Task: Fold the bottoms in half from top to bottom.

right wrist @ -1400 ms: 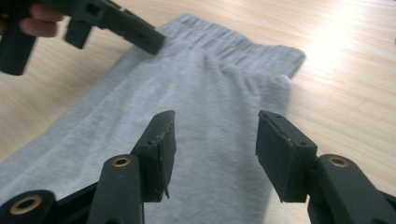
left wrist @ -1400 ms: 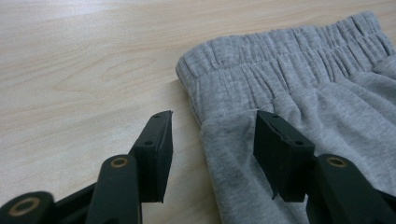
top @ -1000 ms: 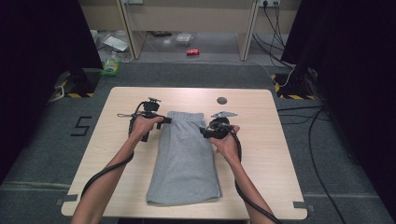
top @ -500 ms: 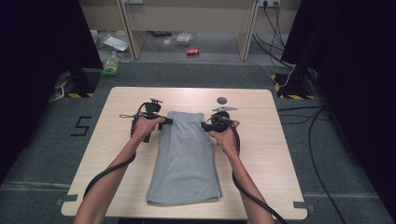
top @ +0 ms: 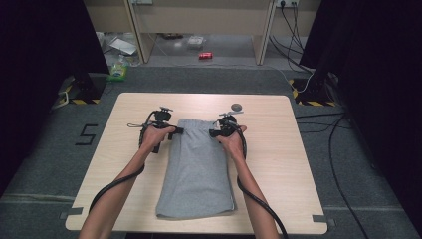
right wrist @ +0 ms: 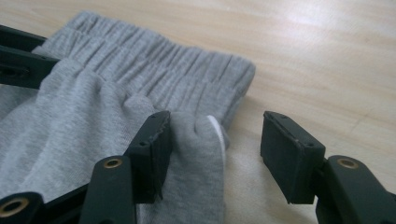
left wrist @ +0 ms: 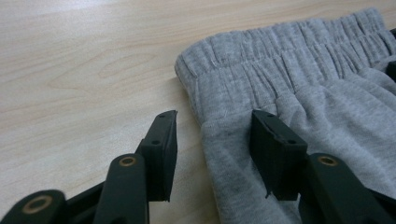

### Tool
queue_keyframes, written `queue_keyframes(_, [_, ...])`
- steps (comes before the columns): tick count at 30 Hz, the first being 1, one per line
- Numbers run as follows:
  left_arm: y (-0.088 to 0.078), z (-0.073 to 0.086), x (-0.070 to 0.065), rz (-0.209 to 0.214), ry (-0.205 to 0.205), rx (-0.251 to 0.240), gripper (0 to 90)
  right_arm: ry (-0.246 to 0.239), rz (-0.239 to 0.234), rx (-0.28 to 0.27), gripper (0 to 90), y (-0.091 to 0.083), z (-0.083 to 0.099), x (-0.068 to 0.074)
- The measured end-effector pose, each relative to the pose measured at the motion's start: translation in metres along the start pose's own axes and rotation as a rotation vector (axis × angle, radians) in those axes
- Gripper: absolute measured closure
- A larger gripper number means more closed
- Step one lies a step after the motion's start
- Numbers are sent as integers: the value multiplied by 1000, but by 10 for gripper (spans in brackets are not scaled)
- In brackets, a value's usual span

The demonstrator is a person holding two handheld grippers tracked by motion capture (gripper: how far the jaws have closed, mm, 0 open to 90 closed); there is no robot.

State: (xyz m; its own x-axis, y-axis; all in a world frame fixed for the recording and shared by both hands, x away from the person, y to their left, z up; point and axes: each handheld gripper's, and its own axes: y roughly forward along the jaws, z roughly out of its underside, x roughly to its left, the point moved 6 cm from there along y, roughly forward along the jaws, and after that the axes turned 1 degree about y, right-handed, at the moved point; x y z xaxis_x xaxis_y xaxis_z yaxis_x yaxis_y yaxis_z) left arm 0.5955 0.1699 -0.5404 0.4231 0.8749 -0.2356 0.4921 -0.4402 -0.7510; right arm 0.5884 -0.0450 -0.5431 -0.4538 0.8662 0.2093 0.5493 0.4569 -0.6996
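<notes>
The grey pants [top: 196, 167] lie flat on the table [top: 298, 164], and both the left gripper [left wrist: 212, 140] and right gripper [right wrist: 215, 154] are half open around the side edges, gripping nothing yet, so closing might pinch only the top layer.

Soft overhead light falls evenly on the pale wooden table [top: 278, 164], while the room's edges sink into near black. The high view is slightly soft and grainy. Both gripper views are sharp on the grey ribbed-waist cotton garment [left wrist: 299, 70]; a bright sheen washes out the far wood, which blurs.
</notes>
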Motion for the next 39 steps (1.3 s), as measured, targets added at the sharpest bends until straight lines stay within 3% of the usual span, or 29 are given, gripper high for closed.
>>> queue_keyframes(6, [0, 1, -2, 9, 10, -1, 584, 5, -3, 10, 462, 8, 0, 1])
queue_keyframes(9, [1, 1, -2, 13, 14, -4, 623, 23, -36, 4, 559, 9, 0, 3])
queue_keyframes(13, [0, -2, -6, 10, 34, -33, 675, 102, -90, 7, 699, 9, 1, 3])
queue_keyframes(15, [-1, -4, -7, 7, 42, -37, 690, 121, -95, 6, 745, 10, 1, 2])
queue_keyframes(20, [-7, -9, -10, 12, 47, -68, 716, 112, -104, -22, 797, 4, -4, 3])
queue_keyframes(26, [-19, -19, -14, 16, 55, -115, 724, 100, -121, -100, 807, -15, -24, 5])
queue_keyframes(29, [-34, -33, -18, 23, 68, -154, 725, 87, -131, -135, 809, -26, -35, 6])
queue_keyframes(35, [-62, -47, -26, 41, 125, -204, 725, 59, -179, -199, 808, -48, -52, 9])
queue_keyframes(39, [-79, -43, -32, 64, 166, -223, 726, 26, -222, -231, 809, -65, -52, 16])
